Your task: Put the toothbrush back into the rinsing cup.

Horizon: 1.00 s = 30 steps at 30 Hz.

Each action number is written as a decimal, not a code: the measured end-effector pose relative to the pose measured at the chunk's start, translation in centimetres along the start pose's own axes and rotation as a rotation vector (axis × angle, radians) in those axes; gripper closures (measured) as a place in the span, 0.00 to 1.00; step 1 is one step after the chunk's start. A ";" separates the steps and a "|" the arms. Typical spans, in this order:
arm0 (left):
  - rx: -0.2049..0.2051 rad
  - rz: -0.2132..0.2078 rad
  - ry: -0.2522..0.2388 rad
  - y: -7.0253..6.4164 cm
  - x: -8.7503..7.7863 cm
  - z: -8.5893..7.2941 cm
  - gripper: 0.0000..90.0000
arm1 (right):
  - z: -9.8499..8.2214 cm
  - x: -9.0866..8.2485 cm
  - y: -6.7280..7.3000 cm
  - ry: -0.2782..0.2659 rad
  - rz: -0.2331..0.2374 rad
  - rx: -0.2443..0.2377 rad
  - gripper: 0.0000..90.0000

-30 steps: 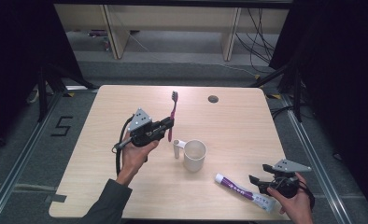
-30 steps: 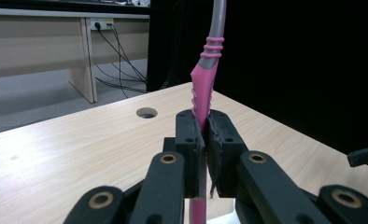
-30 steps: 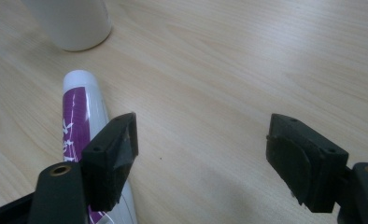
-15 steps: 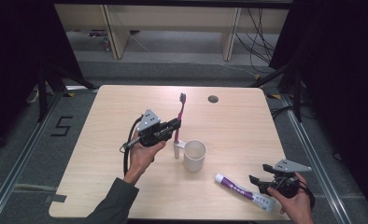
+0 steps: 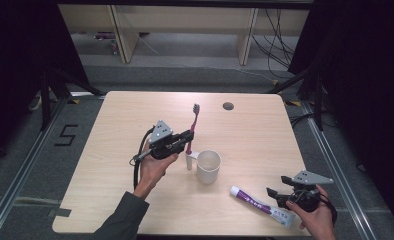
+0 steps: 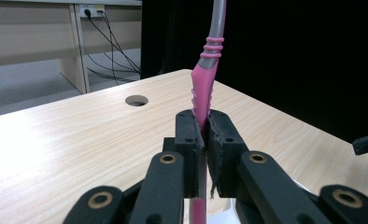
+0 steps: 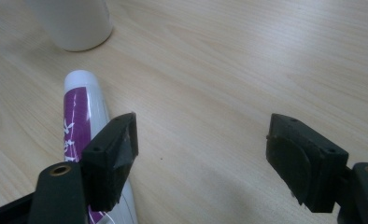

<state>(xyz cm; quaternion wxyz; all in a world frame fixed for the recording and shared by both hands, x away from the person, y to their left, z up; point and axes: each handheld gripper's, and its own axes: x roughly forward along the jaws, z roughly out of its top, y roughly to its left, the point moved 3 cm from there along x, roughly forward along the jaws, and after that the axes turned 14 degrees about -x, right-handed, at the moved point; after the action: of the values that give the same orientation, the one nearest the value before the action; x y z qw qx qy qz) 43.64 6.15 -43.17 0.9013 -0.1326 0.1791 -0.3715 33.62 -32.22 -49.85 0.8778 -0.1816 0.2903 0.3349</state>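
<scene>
My left gripper [image 5: 187, 139] is shut on a pink and grey toothbrush [image 5: 192, 128], gripping its pink handle [image 6: 201, 95] and holding it upright with the bristle head up, just left of a white cup [image 5: 208, 166] in the middle of the table. A purple and white toothpaste tube [image 5: 261, 205] lies near the front right edge. My right gripper [image 5: 273, 194] rests low beside the tube's flat end, its jaws wide open with bare table between them [image 7: 201, 144]. The tube [image 7: 86, 126] passes under the left jaw, and the cup's base [image 7: 72, 21] stands beyond.
The light wooden table [image 5: 110, 150] has a round cable hole [image 5: 228, 106] near its far edge. Grey floor and wooden shelving legs lie beyond the table. Dark curtains stand on both sides.
My left hand has carried the toothbrush to the right, closer to the cup. The right hand and the toothpaste tube have stayed put.
</scene>
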 end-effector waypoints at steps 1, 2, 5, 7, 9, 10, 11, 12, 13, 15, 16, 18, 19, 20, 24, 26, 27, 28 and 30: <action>-0.001 0.002 0.003 0.0 0.0 -0.1 0.92 | 0.0 0.0 0.0 0.000 -0.001 -0.001 0.29; -0.002 0.003 0.004 0.1 0.0 -0.2 0.92 | 0.0 0.0 0.0 0.000 0.000 -0.001 0.29; -0.003 0.007 0.009 0.2 0.0 -0.6 0.92 | 0.0 0.0 0.0 0.001 0.000 -0.001 0.29; -0.004 0.011 0.016 0.3 0.0 -0.8 0.92 | 0.0 0.0 0.0 0.001 0.000 -0.001 0.29; -0.004 0.012 0.022 0.3 0.0 -1.1 0.92 | 0.0 0.0 0.0 0.001 0.000 0.000 0.29; 0.000 0.012 0.025 0.3 0.0 -1.1 0.92 | 0.0 0.0 0.0 0.001 0.000 -0.001 0.29; 0.000 0.011 0.026 0.3 0.0 -1.2 0.91 | 0.0 0.0 0.3 0.009 0.000 0.025 0.29; 0.001 0.009 0.027 0.3 -0.1 -1.3 0.91 | 0.0 0.0 0.2 0.008 0.002 0.014 0.29; 0.006 0.010 0.032 0.3 -0.1 -1.4 0.91 | 0.0 0.0 0.2 0.007 0.002 0.015 0.29; 0.009 0.013 0.040 0.3 -0.2 -1.6 0.91 | 0.0 0.0 0.0 0.001 -0.008 -0.014 0.29; 0.009 0.015 0.042 0.3 -0.3 -1.6 0.91 | 0.0 0.0 -0.1 0.003 -0.017 -0.020 0.29; 0.012 0.012 0.047 0.4 -0.4 -1.9 0.91 | 0.0 0.0 0.0 0.007 -0.009 -0.018 0.29; 0.008 0.011 0.048 0.4 -0.4 -2.0 0.90 | 0.0 0.0 0.0 0.004 -0.003 -0.014 0.29; 0.010 0.013 0.053 0.5 -0.5 -2.2 0.90 | 0.0 0.0 0.1 0.004 0.001 -0.014 0.29; 0.007 0.025 0.073 0.7 -0.4 -2.9 0.89 | 0.0 0.0 0.1 0.006 0.002 -0.018 0.29; 0.009 0.030 0.084 0.8 -0.4 -3.0 0.89 | 0.0 0.0 0.1 0.007 0.002 -0.018 0.29; 0.010 0.030 0.084 0.8 -0.4 -3.1 0.89 | 0.0 0.1 0.1 0.003 0.000 -0.017 0.29; 0.010 0.029 0.082 0.8 -0.4 -3.1 0.89 | 0.0 0.0 0.1 0.007 0.002 -0.019 0.29; 0.011 0.029 0.088 0.8 -0.4 -3.2 0.89 | 0.0 0.0 0.1 0.009 0.003 -0.012 0.29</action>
<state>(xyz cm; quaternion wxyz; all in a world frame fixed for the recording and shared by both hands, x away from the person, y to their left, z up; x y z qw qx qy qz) 42.55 6.61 -46.26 0.8985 -0.1087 0.2186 -0.3649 33.57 -32.10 -49.86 0.8749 -0.1878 0.2925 0.3374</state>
